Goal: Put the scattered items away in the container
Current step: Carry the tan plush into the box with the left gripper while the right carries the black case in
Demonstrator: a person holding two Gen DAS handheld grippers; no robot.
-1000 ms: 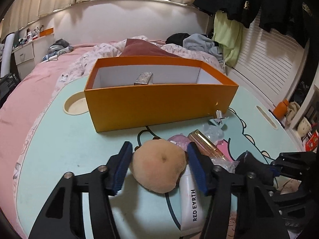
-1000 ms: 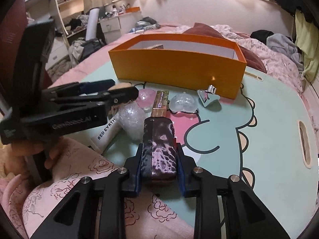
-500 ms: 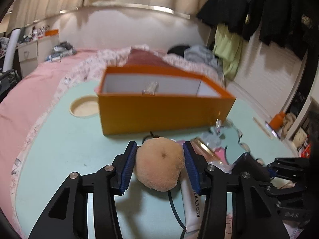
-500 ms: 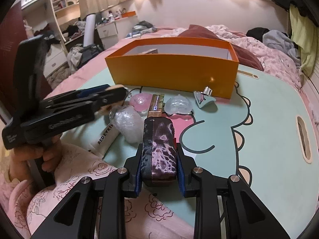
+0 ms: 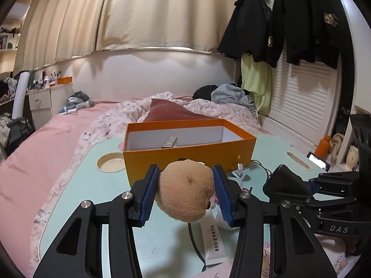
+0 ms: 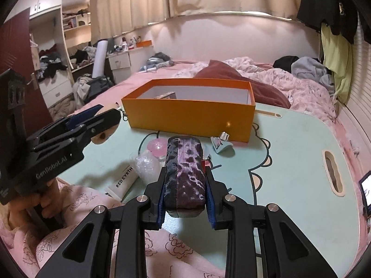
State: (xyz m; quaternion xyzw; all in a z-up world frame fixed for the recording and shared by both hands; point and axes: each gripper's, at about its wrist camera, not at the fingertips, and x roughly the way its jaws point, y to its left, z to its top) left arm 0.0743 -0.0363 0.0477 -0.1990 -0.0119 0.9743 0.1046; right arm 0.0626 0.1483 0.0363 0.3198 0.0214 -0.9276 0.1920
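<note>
My left gripper [image 5: 185, 192] is shut on a tan plush toy [image 5: 186, 190] and holds it above the table, in front of the orange box [image 5: 190, 155]. The box holds a small silver packet [image 5: 169, 142]. My right gripper [image 6: 185, 199] is shut on a dark purple pouch [image 6: 185, 173], lifted above the table, short of the box [image 6: 190, 118]. My left gripper with the plush also shows in the right wrist view [image 6: 102, 120]. On the table lie a white RED EARTH tube [image 6: 121, 180], a bubble-wrap lump [image 6: 146, 164], a pink round piece [image 6: 157, 147] and a silver-capped bottle [image 6: 221, 142].
The mint-green lap table [image 6: 289, 162] rests on a pink bed with rumpled bedding [image 6: 266, 74] behind the box. It has a round cup recess [image 5: 111, 162] at the left and a slot handle [image 6: 332, 173] at the right. A phone [image 6: 366, 190] lies at the right edge.
Both grippers have risen off the table. The left closed on the plush toy and lifted it toward the box. The right lifted the pouch.
</note>
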